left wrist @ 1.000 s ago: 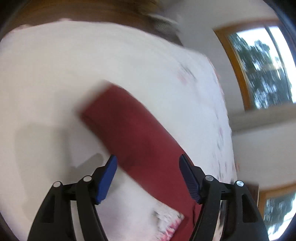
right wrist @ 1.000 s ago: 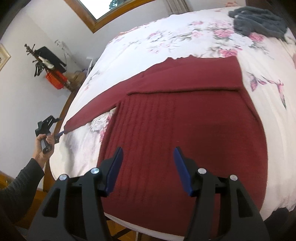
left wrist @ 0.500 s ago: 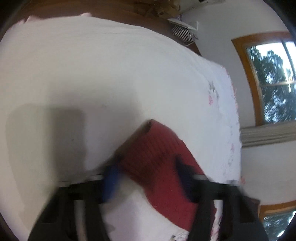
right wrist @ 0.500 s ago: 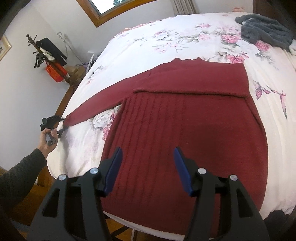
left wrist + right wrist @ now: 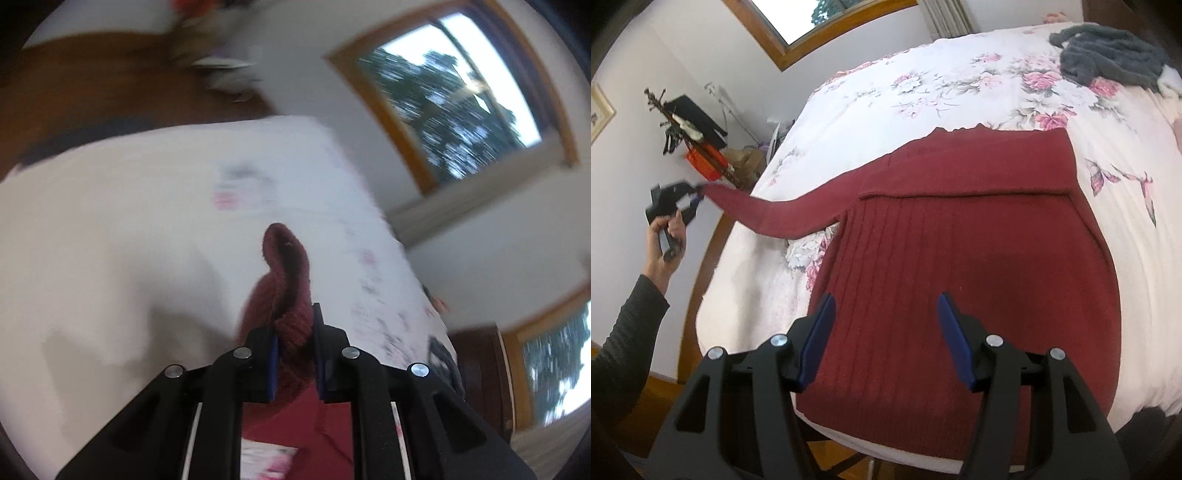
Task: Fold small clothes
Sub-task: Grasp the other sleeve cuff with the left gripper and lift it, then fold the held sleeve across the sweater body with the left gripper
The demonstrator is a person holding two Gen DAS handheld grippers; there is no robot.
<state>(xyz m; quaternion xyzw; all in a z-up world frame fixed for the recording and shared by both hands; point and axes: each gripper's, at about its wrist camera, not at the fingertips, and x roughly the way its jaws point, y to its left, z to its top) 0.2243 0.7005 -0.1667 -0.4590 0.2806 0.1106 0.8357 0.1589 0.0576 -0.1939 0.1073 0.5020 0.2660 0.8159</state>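
Landmark: the red sweater, laid flat on the floral bed with its ribbed body at the bed's near edge, hem slightly overhanging. Far left of the sweater, a hand in a dark sleeve is seen gripping the left claw, which is clamped on the cuff; in the left wrist view the knit is bunched between the blue pads, so a pinch is confirmed. The sleeve of the sweater is held lifted off the bed and stretched out past the bed's left side, judged so it can be pulled straight before being carried over the body. Along the sweater's top, a band is already folded across, likely the other sleeve turned in; that cannot be confirmed. Near the hem, the right claw is held above the ribbed panel with jaws spread and nothing between them, probably parked to pin the body when the lifted sleeve is laid down. Well beyond the sweater to the upper right, a grey garment is left in a heap, presumably waiting its turn. Risk noted: a pull on the cuff could drag the whole body sideways off the edge.
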